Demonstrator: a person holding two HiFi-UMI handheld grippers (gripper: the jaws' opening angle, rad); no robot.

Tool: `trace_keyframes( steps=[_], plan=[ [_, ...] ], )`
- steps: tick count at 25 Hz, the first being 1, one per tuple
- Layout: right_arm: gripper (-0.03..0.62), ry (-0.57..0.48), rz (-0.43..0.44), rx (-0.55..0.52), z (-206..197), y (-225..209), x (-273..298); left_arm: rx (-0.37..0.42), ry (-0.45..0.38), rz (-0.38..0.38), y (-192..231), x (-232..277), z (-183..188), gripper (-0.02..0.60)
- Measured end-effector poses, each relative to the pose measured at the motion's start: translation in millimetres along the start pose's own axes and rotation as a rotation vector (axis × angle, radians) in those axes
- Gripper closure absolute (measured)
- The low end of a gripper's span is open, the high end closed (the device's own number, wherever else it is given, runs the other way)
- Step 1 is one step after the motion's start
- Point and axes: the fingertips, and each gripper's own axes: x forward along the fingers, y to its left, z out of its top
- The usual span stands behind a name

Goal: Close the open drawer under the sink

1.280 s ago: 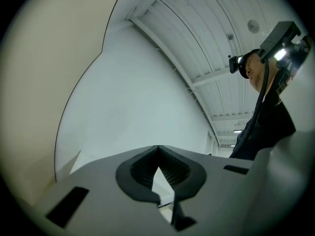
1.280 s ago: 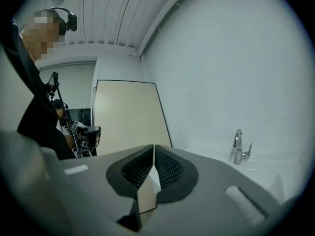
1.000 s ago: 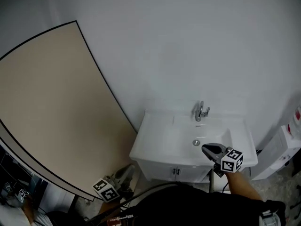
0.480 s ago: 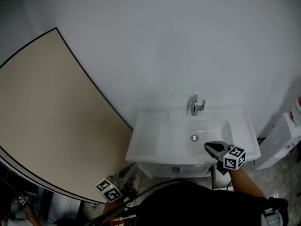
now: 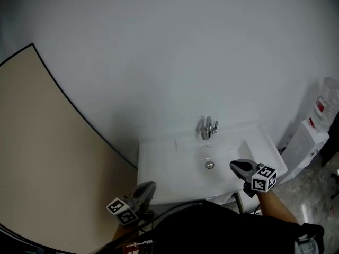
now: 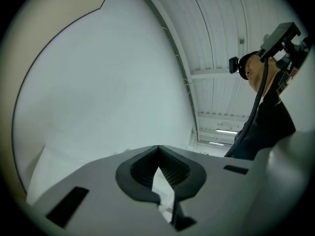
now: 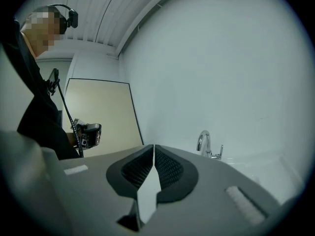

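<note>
The drawer is out of sight beneath the white sink (image 5: 169,168), covered by its near rim and the person's dark torso (image 5: 212,229). The right gripper (image 5: 234,166) hovers over the basin's right side, jaws together, empty. The left gripper (image 5: 149,186), at the near left corner, is likewise closed on nothing. A beige panel (image 5: 42,157) stands to the left.

The head camera is looking steeply down at the chrome faucet (image 5: 207,128); the right gripper camera is facing it too, nearly level; the left is facing white wall (image 6: 98,82).

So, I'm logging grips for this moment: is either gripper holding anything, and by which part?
Nothing is held: the left gripper and the right gripper both have their jaws together, empty.
</note>
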Motion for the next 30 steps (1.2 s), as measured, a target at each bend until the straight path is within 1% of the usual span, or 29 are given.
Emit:
trace_keyframes(
  steps=[2,5,8,10,13,15,19,22,25,28,30],
  plan=[
    [0.583,-0.012,-0.036,-0.005,6,3,15,0.012,0.013,-0.038,23,1,12,0.581],
    [0.583,-0.024,-0.077,-0.015,15,11,39,-0.016,0.015,-0.096,51,3,28,0.581],
    [0.583,-0.036,-0.111,-0.005,21,18,62,-0.038,0.049,-0.122,84,2,30,0.581],
    [0.583,-0.028,-0.131,0.006,22,21,73,-0.057,0.067,-0.154,98,6,32,0.581],
    [0.583,-0.002,-0.158,0.014,16,25,86,-0.049,0.085,-0.198,115,12,35,0.581],
    [0.583,0.009,-0.166,0.020,10,26,95,-0.058,0.085,-0.205,129,15,36,0.581],
    [0.583,0.030,-0.170,0.031,7,17,103,-0.099,0.087,-0.198,141,17,28,0.581],
    [0.583,0.030,-0.147,0.036,11,-3,111,-0.124,0.081,-0.156,150,22,24,0.581],
    [0.583,0.031,-0.084,0.028,17,-23,133,-0.110,0.051,-0.113,154,33,29,0.581],
    [0.583,0.035,0.005,0.005,27,-38,149,-0.092,0.022,-0.080,145,50,31,0.581],
    [0.583,0.059,0.058,-0.024,31,-51,156,-0.060,0.021,-0.026,147,59,25,0.581]
  ],
)
